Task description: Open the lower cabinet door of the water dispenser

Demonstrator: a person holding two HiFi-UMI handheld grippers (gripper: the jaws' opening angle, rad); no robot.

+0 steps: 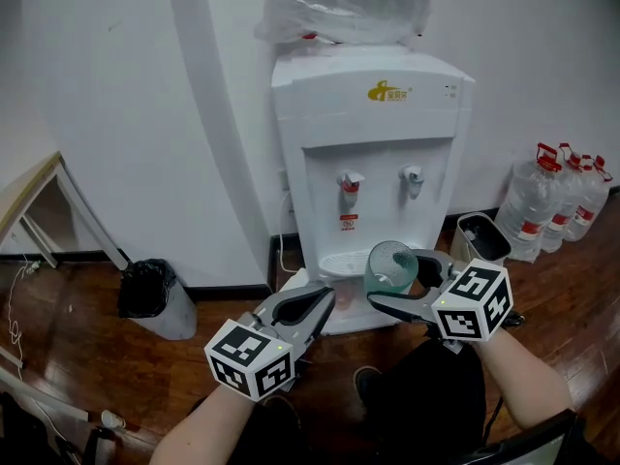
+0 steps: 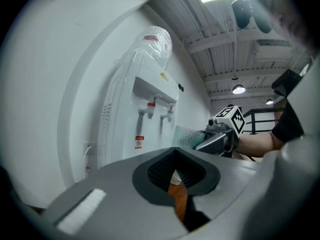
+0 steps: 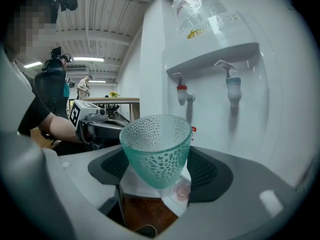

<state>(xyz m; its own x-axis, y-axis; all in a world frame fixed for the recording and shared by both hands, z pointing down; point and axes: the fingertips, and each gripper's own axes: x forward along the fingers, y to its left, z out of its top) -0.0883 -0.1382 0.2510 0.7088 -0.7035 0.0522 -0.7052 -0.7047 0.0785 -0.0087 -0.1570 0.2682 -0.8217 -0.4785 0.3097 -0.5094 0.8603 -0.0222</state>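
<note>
The white water dispenser (image 1: 373,153) stands against the wall, with red and grey taps over a drip tray. Its lower cabinet front is mostly hidden behind my grippers in the head view. My left gripper (image 1: 315,303) hovers level in front of the dispenser's base, its jaws a little apart with nothing between them (image 2: 175,176). My right gripper (image 1: 407,284) is shut on a teal dimpled glass cup (image 1: 390,267), held upright in front of the drip tray. In the right gripper view the cup (image 3: 157,149) fills the space between the pads.
A black-bagged bin (image 1: 150,294) stands left of the dispenser, and a small white bin (image 1: 480,238) at its right. Several large water bottles (image 1: 557,197) line the right wall. A table leg (image 1: 82,211) slants at far left. A plastic-wrapped bottle (image 1: 339,3) tops the dispenser.
</note>
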